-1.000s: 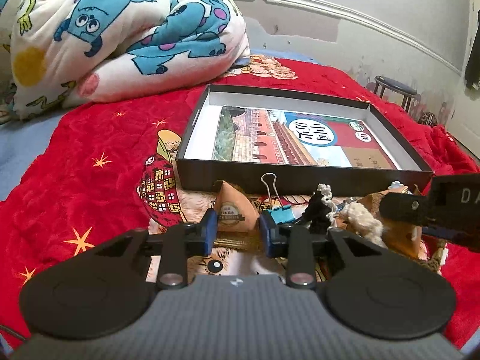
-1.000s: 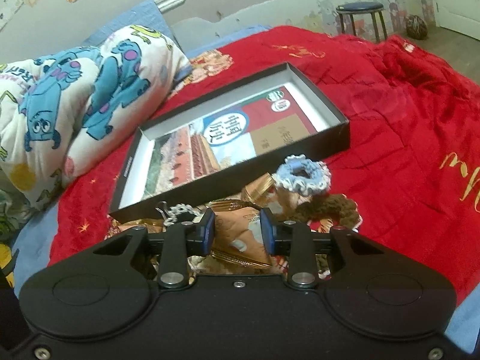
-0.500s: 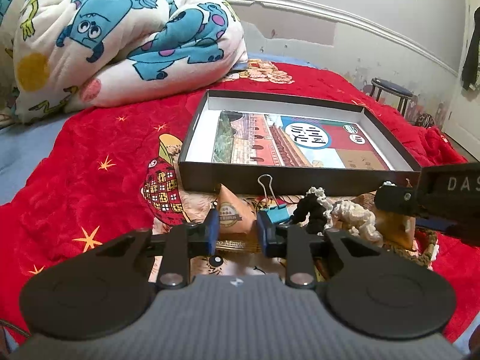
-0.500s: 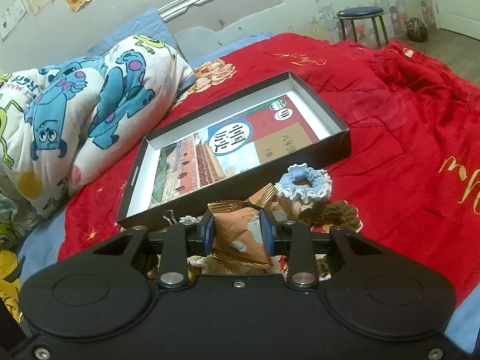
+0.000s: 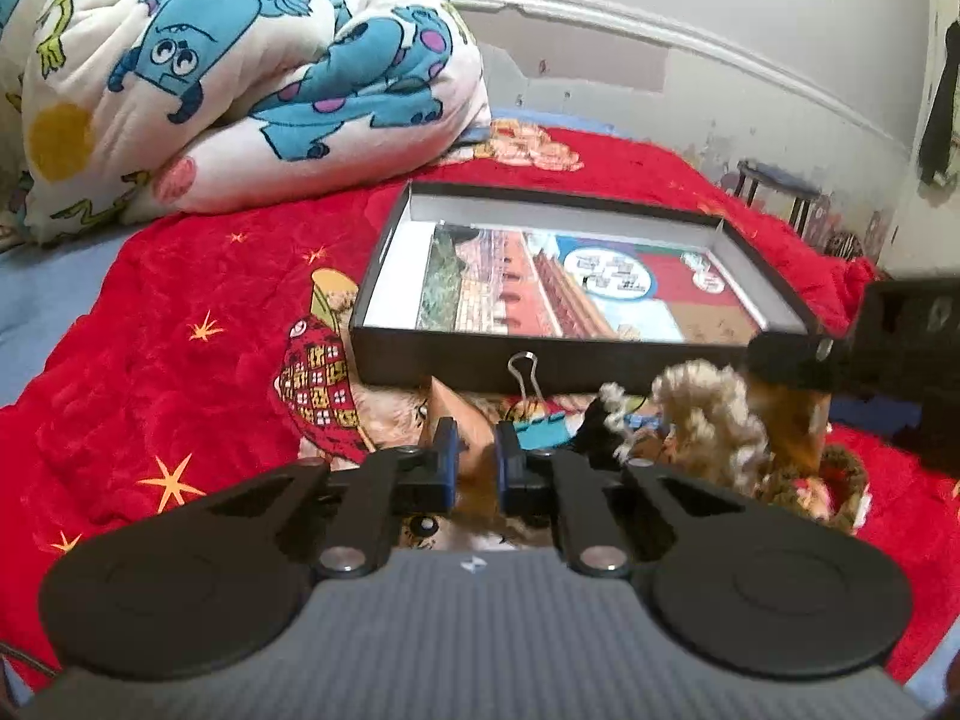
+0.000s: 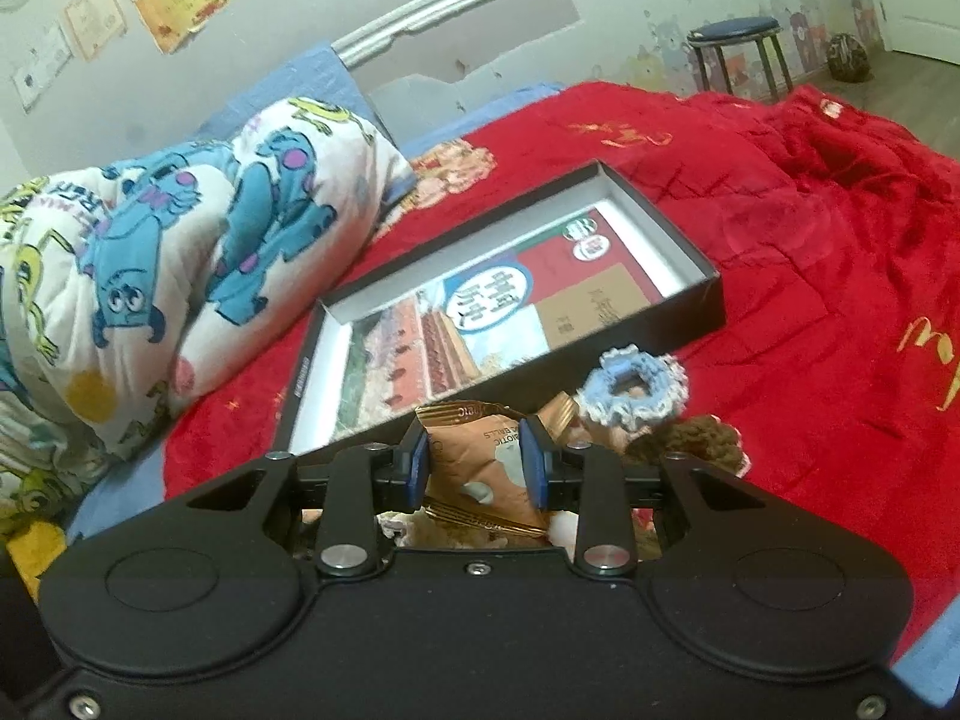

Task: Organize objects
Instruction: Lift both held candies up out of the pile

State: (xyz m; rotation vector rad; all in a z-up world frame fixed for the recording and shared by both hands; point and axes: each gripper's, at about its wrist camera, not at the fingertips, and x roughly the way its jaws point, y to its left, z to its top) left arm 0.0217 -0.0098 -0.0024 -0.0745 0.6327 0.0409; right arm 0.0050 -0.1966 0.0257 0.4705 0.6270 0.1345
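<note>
An open black box (image 5: pixel 540 367) with a printed card inside lies on the red blanket. Small items are piled before its near wall. My left gripper (image 5: pixel 476 462) is low over this pile. Its jaws are closing on an orange triangular packet (image 5: pixel 465 420), and the pads press its sides. A blue binder clip (image 5: pixel 540 427) and a beige scrunchie (image 5: pixel 708 414) lie just to the right. My right gripper (image 6: pixel 474 462) is shut on a brown snack packet (image 6: pixel 474 450), held over the pile near the black box (image 6: pixel 660 330). It also shows as the right gripper (image 5: pixel 900 348) in the left wrist view.
A blue scrunchie (image 6: pixel 636 384) and a brown scrunchie (image 6: pixel 690 438) lie by the box's near corner. A rolled cartoon quilt (image 5: pixel 240 90) fills the back left of the bed. A stool (image 6: pixel 738 54) stands by the far wall, beyond the red blanket (image 6: pixel 810 240).
My left jaws have narrowed until they pinch the orange packet. The right gripper has tilted slightly, still holding the brown snack packet, and the box sits lower in its view.
</note>
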